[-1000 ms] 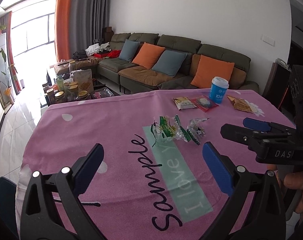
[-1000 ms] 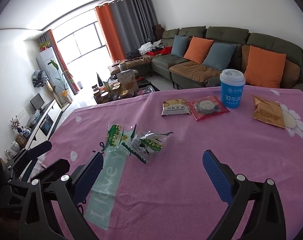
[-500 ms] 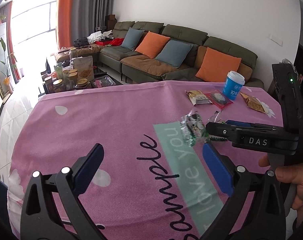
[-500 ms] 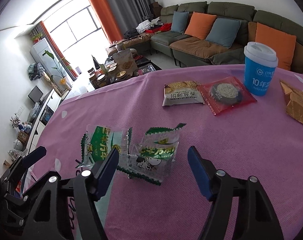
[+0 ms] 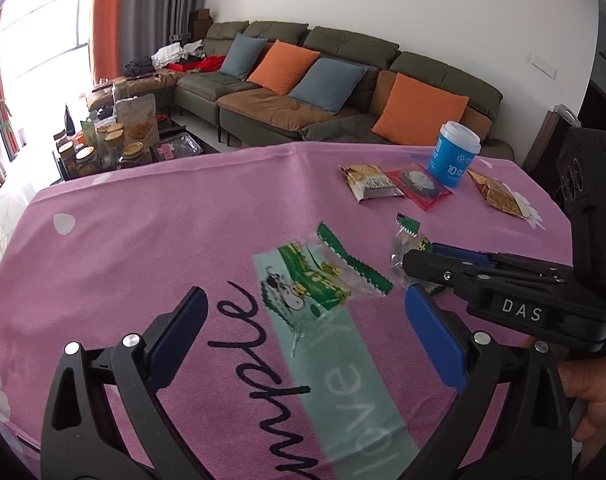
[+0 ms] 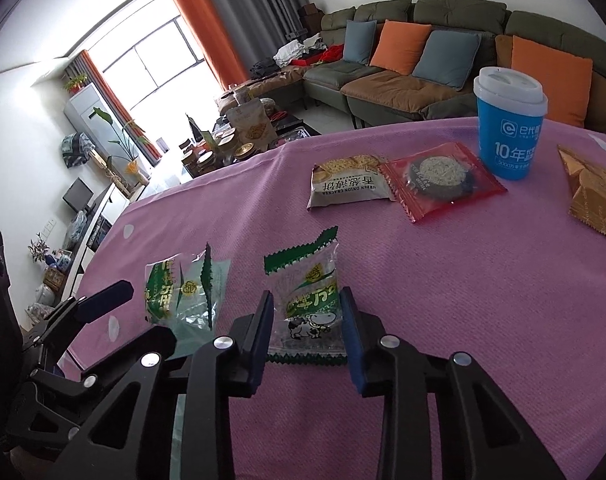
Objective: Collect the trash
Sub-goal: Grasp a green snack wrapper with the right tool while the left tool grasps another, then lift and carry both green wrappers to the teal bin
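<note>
Two empty green-and-clear snack wrappers lie on the pink tablecloth [image 6: 443,280]. My right gripper [image 6: 307,320] has its blue fingers closed against both sides of the right wrapper [image 6: 309,304], which stands up between them. The left wrapper [image 6: 183,294] lies flat beside it. In the left wrist view my left gripper [image 5: 303,320] is open and empty, just short of the left wrapper [image 5: 315,280], and the right gripper [image 5: 455,264] holds the right wrapper [image 5: 407,242].
At the far side of the table lie a cracker packet [image 6: 349,186], a red biscuit packet [image 6: 443,178], a blue cup with a white lid [image 6: 509,128] and a gold wrapper [image 6: 595,192]. A sofa [image 6: 423,80] and a low table with jars [image 6: 239,140] stand beyond.
My right gripper moved forward and closed its fingers around the right wrapper. My left gripper moved closer to the left wrapper and stayed open.
</note>
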`<state>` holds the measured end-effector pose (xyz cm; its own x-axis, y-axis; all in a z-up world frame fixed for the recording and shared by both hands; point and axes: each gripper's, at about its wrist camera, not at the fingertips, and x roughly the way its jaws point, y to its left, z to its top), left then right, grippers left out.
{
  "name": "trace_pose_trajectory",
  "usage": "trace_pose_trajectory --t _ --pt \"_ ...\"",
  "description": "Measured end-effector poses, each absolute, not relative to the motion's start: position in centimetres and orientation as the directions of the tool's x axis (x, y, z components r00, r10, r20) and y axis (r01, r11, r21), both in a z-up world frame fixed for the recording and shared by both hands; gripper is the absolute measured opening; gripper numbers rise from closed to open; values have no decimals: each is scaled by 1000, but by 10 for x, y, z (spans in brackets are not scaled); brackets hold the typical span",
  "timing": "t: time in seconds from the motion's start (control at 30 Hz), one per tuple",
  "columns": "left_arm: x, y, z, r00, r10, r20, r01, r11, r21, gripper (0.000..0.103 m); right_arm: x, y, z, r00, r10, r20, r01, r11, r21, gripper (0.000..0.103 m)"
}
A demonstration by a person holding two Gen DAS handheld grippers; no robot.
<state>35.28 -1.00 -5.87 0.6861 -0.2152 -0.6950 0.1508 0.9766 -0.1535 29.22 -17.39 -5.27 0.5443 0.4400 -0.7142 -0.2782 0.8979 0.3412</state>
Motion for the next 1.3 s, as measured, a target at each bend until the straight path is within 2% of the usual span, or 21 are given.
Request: trace_pose_trajectory --t 0.13,0.17,0.2,0.23,0.3,0.47,0.5,0.53,0.67,0.9,1.3 --pt "366 -12 -69 653 -218 -726 115 975 -190 97 291 -181 -53 549 449 -705 -280 893 352 23" --pt "369 -11 -71 646 -215 -733 99 975 -198 97 291 -182 -53 551 450 -703 -280 893 353 19" --pt "373 -10 -74 637 -214 -741 90 975 -204 95 291 -184 -52 554 454 -698 -281 891 357 12" --pt "376 -10 -76 627 -212 -749 81 975 -208 90 290 -184 -51 553 460 -694 -285 888 362 12" --pt "379 -11 -76 631 -205 -749 74 976 -205 88 291 -185 -51 555 462 -692 -288 887 361 12" --pt "386 -17 -78 628 -200 -752 82 978 -191 74 290 -186 -53 549 466 -693 -291 885 365 12" --pt "387 -17 -78 630 -206 -748 86 977 -197 67 290 -186 -52 548 467 -694 -292 884 365 12" --pt "387 -18 -77 631 -214 -746 92 975 -202 54 290 -186 -52 548 466 -695 -293 885 363 12" --pt "384 -16 -76 632 -243 -736 117 969 -220 44 292 -185 -51 548 470 -692 -298 882 364 11" --pt "366 -6 -70 654 -285 -700 146 956 -253 37 285 -187 -46 567 492 -661 -306 870 386 11" --pt "295 22 -27 749 -251 -613 150 966 -212 37 255 -171 -18 590 524 -614 -369 851 372 11"
